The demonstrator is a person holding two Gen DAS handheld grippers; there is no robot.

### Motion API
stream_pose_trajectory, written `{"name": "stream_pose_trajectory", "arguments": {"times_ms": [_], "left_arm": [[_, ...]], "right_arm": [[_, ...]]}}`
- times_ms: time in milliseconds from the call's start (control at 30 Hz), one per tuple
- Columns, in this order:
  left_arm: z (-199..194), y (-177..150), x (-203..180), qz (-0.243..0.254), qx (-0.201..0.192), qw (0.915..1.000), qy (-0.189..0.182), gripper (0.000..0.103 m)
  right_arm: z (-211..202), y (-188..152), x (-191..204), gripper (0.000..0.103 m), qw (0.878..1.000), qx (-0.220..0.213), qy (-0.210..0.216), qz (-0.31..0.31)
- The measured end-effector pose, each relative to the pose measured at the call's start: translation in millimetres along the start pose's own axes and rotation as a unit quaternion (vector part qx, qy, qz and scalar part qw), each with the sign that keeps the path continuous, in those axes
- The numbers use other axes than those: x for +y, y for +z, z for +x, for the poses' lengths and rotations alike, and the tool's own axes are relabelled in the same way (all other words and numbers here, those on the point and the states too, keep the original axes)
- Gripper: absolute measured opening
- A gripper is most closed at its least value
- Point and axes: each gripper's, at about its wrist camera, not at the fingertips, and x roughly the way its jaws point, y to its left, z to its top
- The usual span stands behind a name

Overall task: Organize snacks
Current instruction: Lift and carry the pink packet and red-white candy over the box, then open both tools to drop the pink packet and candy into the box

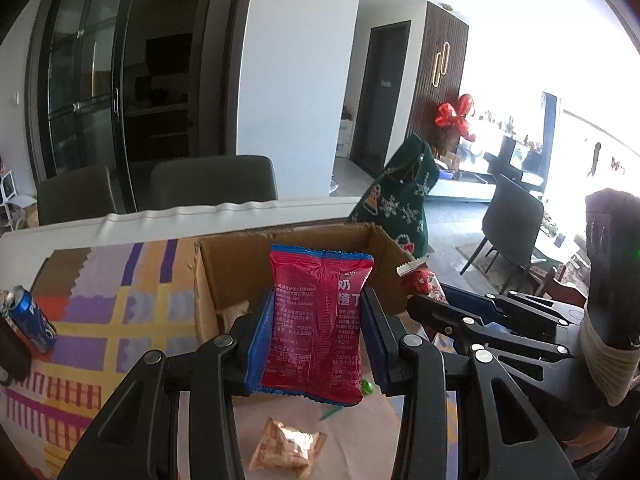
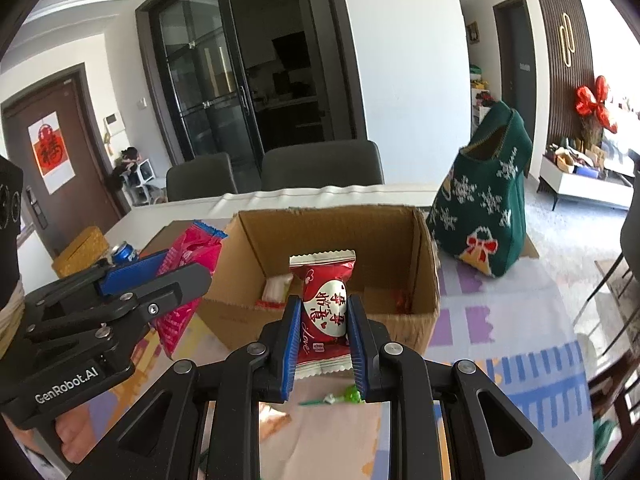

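My left gripper [image 1: 316, 320] is shut on a pink-red snack packet [image 1: 318, 320] and holds it upright above the table, in front of the open cardboard box [image 1: 288, 240]. My right gripper [image 2: 324, 320] is shut on a small dark red candy packet [image 2: 324, 300] with a white heart, also held upright before the cardboard box [image 2: 340, 232]. In the right wrist view the left gripper [image 2: 168, 276] shows at the left with its pink packet [image 2: 188, 256]. The box holds a few packets at its bottom. A tan snack packet [image 1: 286, 446] and a green candy [image 2: 340, 396] lie on the table below.
A patterned mat [image 1: 120, 308] covers the table. A blue soda can [image 1: 30, 316] lies at the left. A green knitted bag [image 2: 484, 208] stands right of the box. A woven basket [image 2: 82, 248] sits at the far left, and dark chairs [image 2: 320, 164] stand behind the table.
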Motion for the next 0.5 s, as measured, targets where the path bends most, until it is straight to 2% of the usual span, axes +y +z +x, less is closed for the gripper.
{"name": "stream_pose_trajectory", "arguments": {"times_ms": [267,500], "left_arm": [[20,14,14,-0.008,0.002,0.9999,0.010,0.041],[43,20,25,-0.018,0.021,0.9995,0.017,0.041]], "right_arm": [[18,21,1,0.024,1.000,-0.002,-0.003,-0.013],[39,36,-1,0.024,1.000,0.005,-0.007,-0.024]]}}
